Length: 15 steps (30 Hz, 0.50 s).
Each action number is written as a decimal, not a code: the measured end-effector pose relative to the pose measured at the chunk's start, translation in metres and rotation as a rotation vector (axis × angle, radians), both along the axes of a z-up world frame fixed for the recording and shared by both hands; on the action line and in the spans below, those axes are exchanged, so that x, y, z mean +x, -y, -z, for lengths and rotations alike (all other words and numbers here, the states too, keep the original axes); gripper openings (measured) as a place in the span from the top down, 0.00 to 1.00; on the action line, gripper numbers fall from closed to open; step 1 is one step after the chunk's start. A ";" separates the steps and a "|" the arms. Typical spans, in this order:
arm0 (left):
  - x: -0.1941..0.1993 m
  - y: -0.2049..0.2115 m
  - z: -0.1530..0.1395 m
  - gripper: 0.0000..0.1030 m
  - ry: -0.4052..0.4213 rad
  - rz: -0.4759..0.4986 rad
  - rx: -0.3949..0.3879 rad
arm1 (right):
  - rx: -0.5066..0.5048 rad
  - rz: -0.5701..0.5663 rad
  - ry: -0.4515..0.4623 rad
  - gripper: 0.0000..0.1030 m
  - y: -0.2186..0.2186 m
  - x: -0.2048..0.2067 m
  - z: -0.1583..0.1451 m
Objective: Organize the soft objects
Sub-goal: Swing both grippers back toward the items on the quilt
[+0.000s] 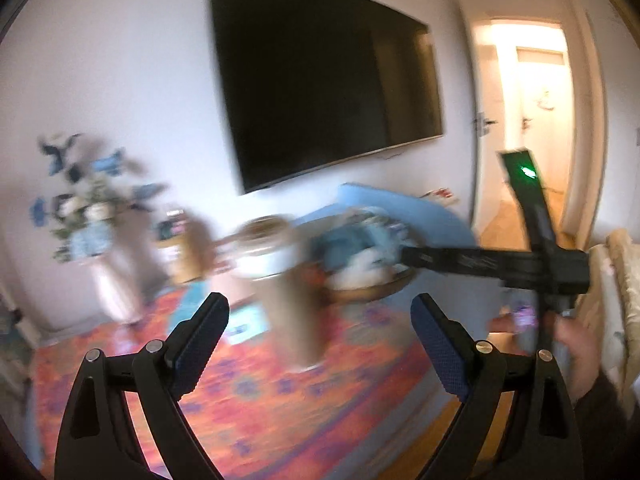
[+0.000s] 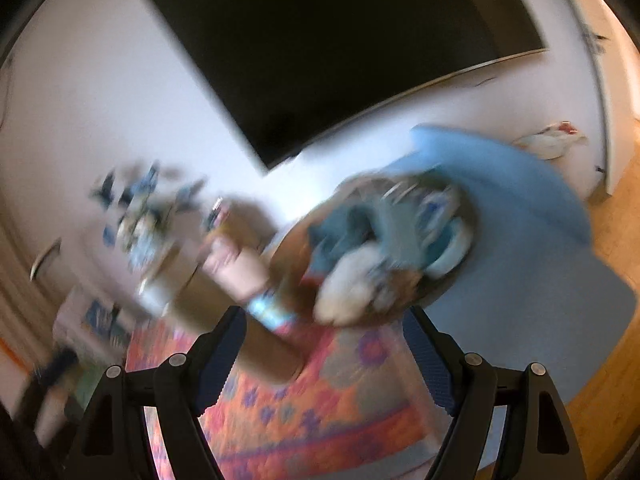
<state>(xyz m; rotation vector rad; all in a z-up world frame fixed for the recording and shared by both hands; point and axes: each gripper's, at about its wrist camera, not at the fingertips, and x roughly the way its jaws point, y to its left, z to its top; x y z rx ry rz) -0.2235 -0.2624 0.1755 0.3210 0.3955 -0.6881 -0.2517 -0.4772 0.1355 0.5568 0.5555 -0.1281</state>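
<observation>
Left gripper released, nothing between jaws, blurred round basket of soft objects at frame centre with right hand at lower right; right gripper released, empty, basket centre-right above it.

Definitely a home living room. Big black flat-screen TV mounted on a white wall, bright orange-pink patterned rug over a honey wooden floor, tall pale vase of blue and white flowers near the rug's left edge, open doorway into a lit hallway.
</observation>
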 end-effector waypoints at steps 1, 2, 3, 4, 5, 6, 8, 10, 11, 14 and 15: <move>0.008 -0.015 -0.005 0.11 0.004 -0.028 0.015 | -0.010 -0.043 0.003 0.23 -0.012 0.002 0.002; 0.017 -0.034 -0.012 0.11 0.015 -0.066 0.028 | -0.027 -0.092 0.011 0.23 -0.026 0.003 0.002; 0.027 -0.056 -0.022 0.11 0.031 -0.115 0.045 | -0.046 -0.137 0.019 0.23 -0.039 0.004 0.001; 0.036 -0.075 -0.031 0.11 0.043 -0.158 0.060 | -0.064 -0.190 0.031 0.23 -0.053 0.005 -0.001; 0.045 -0.094 -0.041 0.11 0.049 -0.200 0.070 | -0.083 -0.250 0.043 0.23 -0.070 0.007 -0.004; 0.057 -0.116 -0.053 0.11 0.051 -0.250 0.070 | -0.099 -0.294 0.051 0.23 -0.083 0.009 -0.007; 0.078 -0.157 -0.073 0.08 0.037 -0.336 0.049 | -0.140 -0.383 0.061 0.17 -0.118 0.016 -0.014; 0.093 -0.183 -0.084 0.00 0.025 -0.378 0.030 | -0.175 -0.431 0.055 0.10 -0.152 0.030 -0.019; 0.106 -0.198 -0.086 0.00 0.013 -0.399 0.013 | -0.172 -0.453 0.052 0.10 -0.166 0.036 -0.019; 0.140 -0.221 -0.068 0.00 -0.055 -0.409 -0.081 | -0.179 -0.476 -0.001 0.10 -0.210 0.072 -0.016; 0.150 -0.224 -0.058 0.00 -0.080 -0.401 -0.105 | -0.191 -0.455 -0.043 0.10 -0.223 0.089 -0.014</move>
